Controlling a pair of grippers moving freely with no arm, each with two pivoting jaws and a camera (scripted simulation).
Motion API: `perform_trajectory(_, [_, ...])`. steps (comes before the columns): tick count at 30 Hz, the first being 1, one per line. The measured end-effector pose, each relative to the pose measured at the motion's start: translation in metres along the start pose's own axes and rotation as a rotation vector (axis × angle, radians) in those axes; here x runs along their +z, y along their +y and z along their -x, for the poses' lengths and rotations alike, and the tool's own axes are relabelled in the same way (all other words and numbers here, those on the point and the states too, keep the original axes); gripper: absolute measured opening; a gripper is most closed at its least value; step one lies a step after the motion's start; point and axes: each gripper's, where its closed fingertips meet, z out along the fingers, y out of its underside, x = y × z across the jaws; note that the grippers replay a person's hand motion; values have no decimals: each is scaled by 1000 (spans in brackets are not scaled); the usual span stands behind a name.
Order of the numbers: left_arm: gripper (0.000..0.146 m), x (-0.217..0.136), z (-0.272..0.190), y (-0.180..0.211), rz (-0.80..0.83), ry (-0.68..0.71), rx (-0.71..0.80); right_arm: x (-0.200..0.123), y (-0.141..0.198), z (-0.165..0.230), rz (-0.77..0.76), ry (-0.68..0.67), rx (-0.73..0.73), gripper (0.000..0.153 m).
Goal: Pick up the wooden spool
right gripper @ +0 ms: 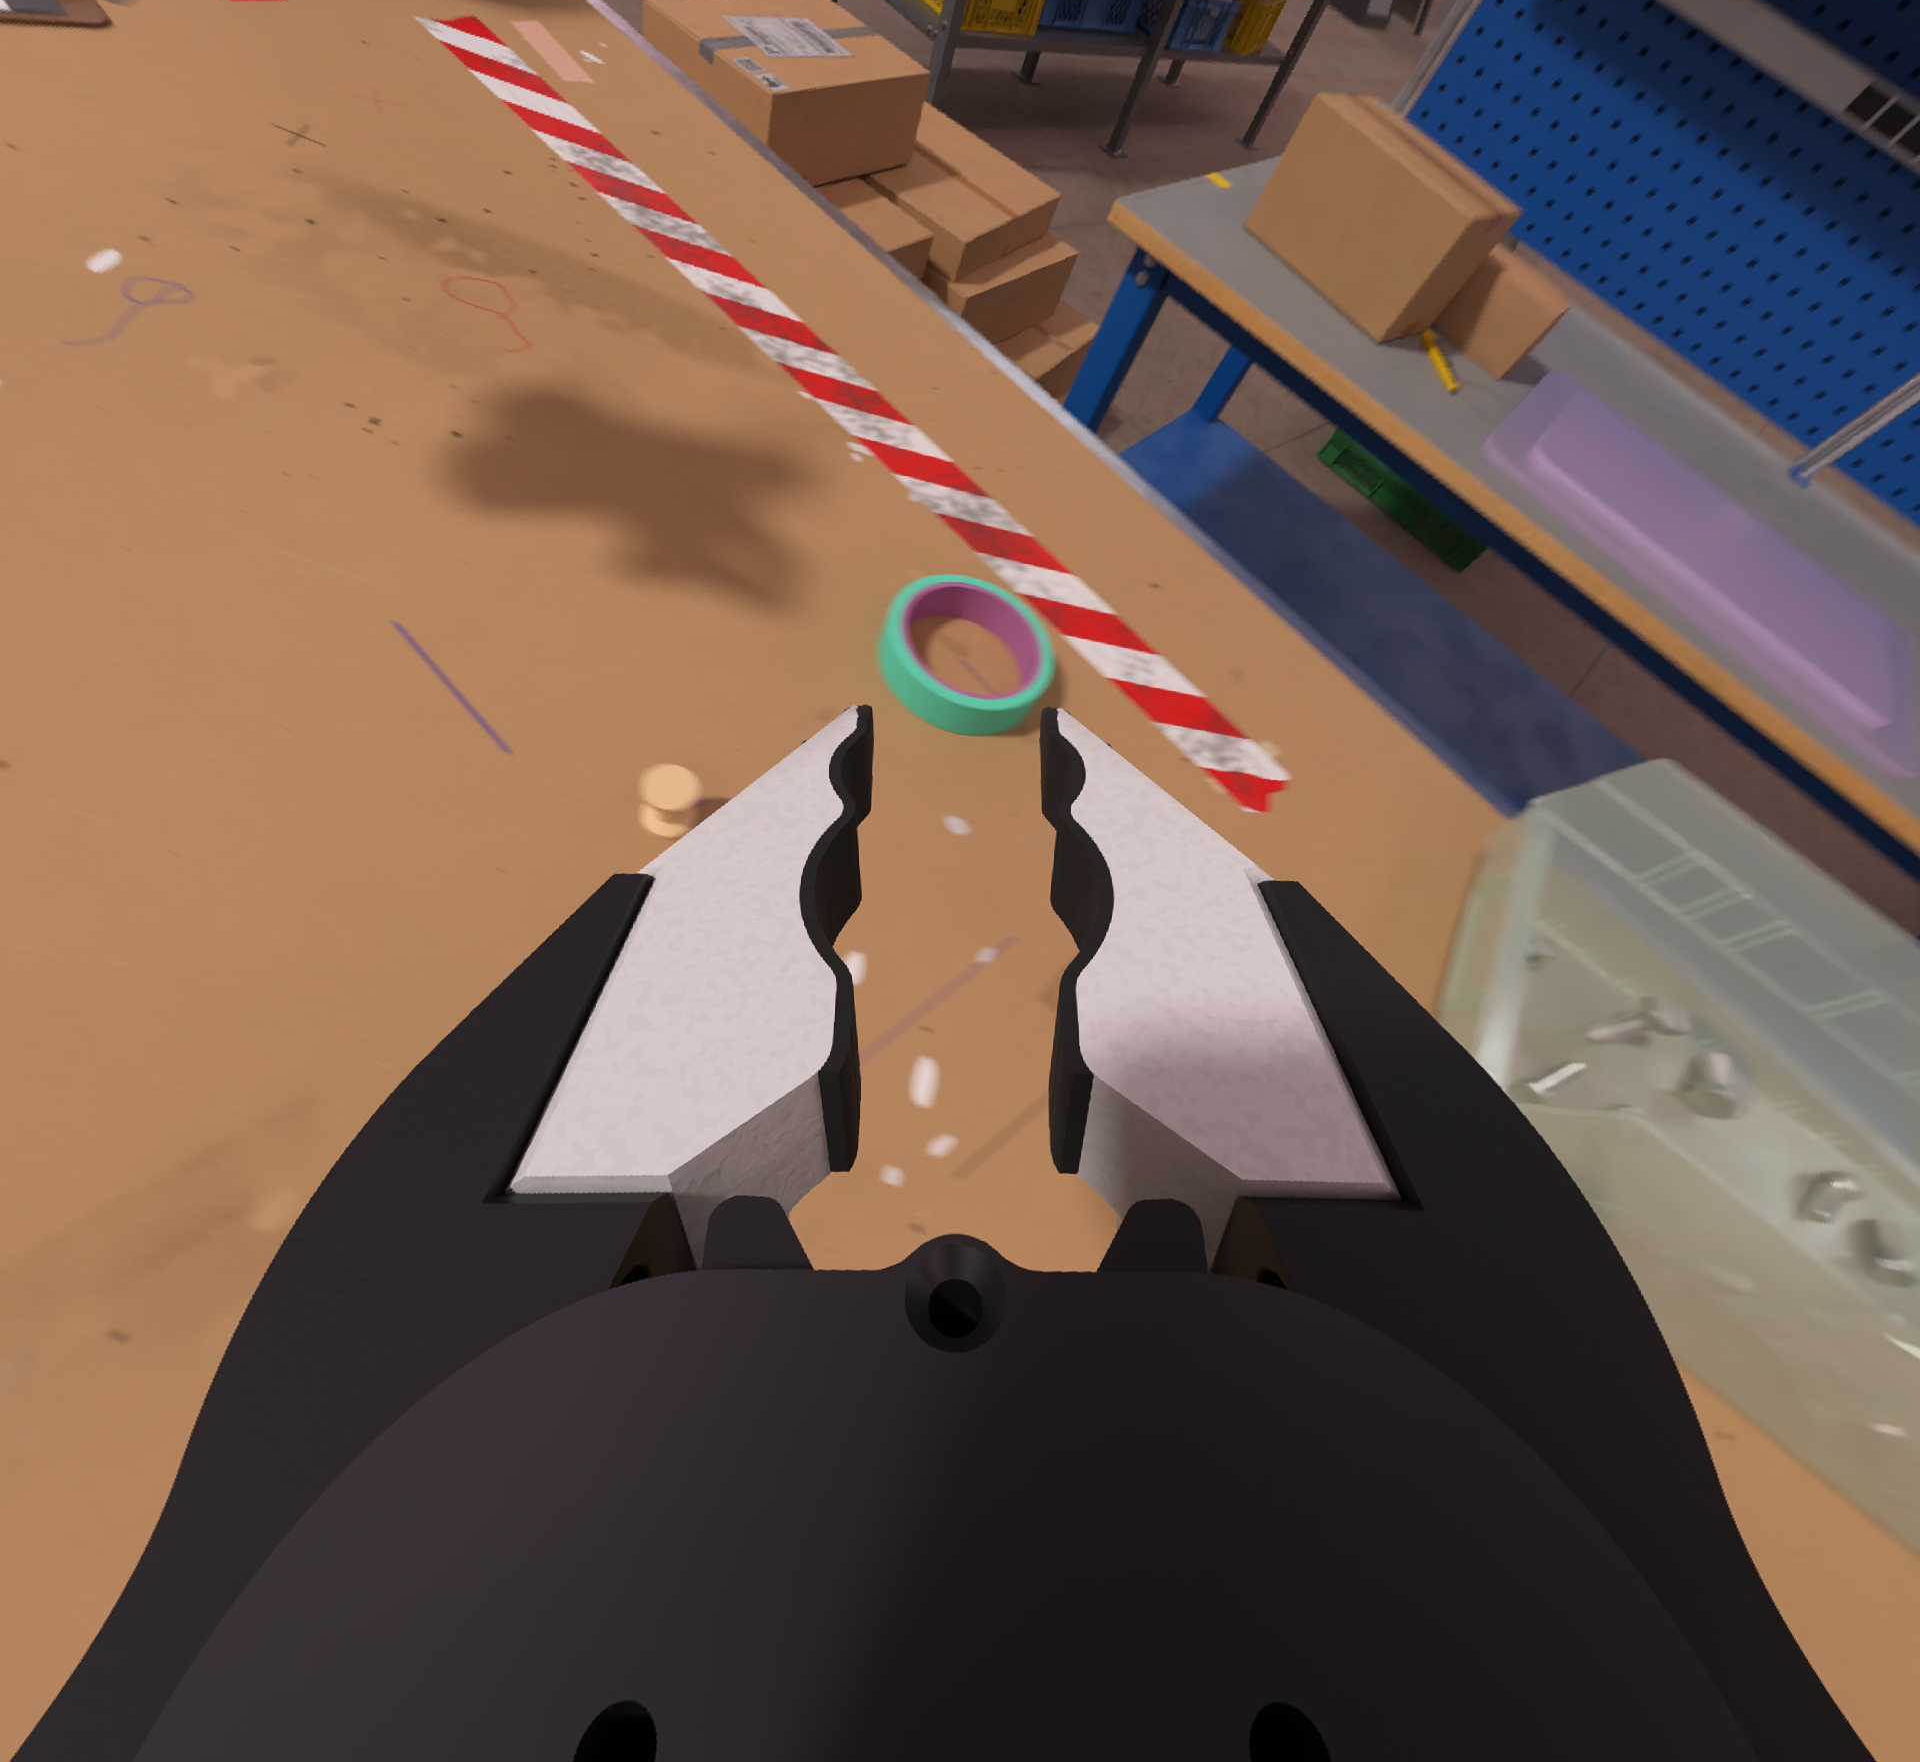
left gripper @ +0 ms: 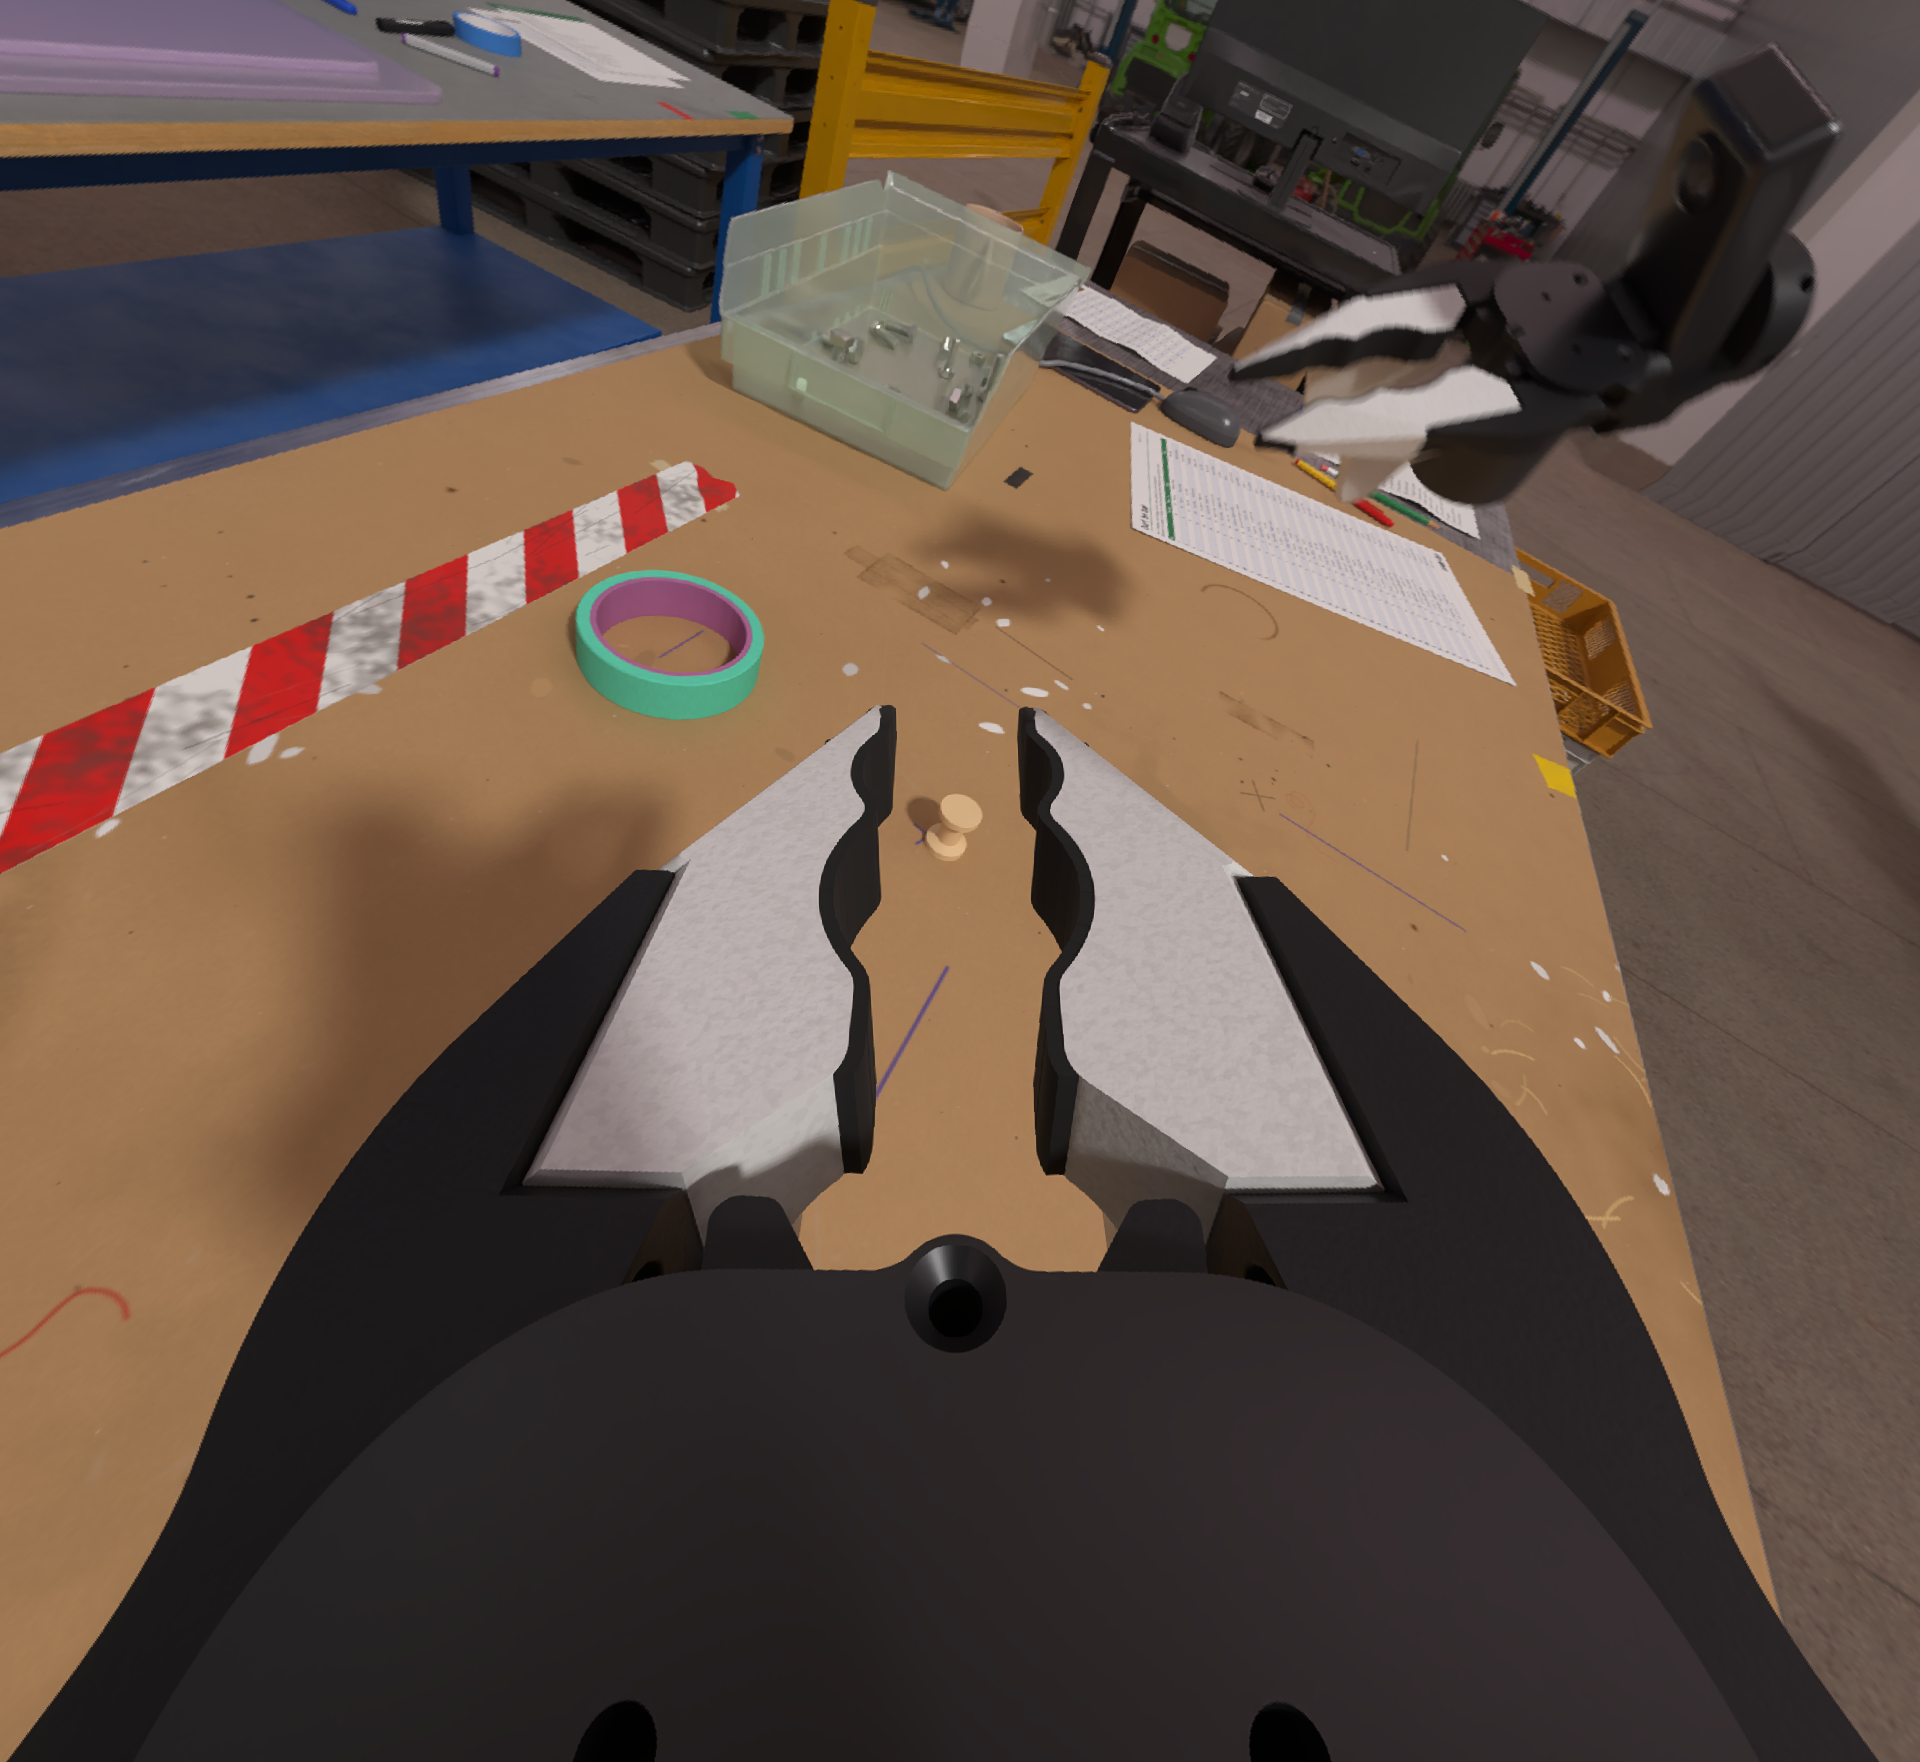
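Note:
The wooden spool [left gripper: 954,826] is small and pale, lying on the brown table. In the left wrist view it sits between my left gripper's [left gripper: 956,720] open fingers, a little short of the tips, and below them on the table. In the right wrist view the spool [right gripper: 668,796] lies left of my right gripper's [right gripper: 956,720] left finger. The right gripper is open and empty, above the table, pointing at the tape roll. It also shows in the left wrist view [left gripper: 1283,408], hovering at the upper right.
A green tape roll with a purple core [left gripper: 668,642] [right gripper: 966,654] lies beside a red-and-white striped strip [left gripper: 343,632] [right gripper: 831,382]. A clear bin of bolts [left gripper: 883,330] [right gripper: 1704,1068] stands farther off. A printed sheet [left gripper: 1309,559] lies by the table's right edge.

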Motion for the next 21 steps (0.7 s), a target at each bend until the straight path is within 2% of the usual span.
perform_trajectory(3, [23,-2,5,1,2,-17,-6,30,8,55,72,-22,45,37])
perform_trajectory(6, [23,-4,7,2,5,-13,-12,76,39,102,243,-58,9,41])
perform_trajectory(9, [23,-6,7,2,7,-5,-15,119,76,127,407,-120,16,41])
perform_trajectory(13, [23,-9,9,2,9,-6,-15,146,104,131,496,-143,97,41])
perform_trajectory(17, [23,-12,10,1,3,9,-26,151,115,130,525,-159,189,40])
perform_trajectory(21, [23,-14,13,2,10,10,-34,151,122,132,570,-160,172,38])
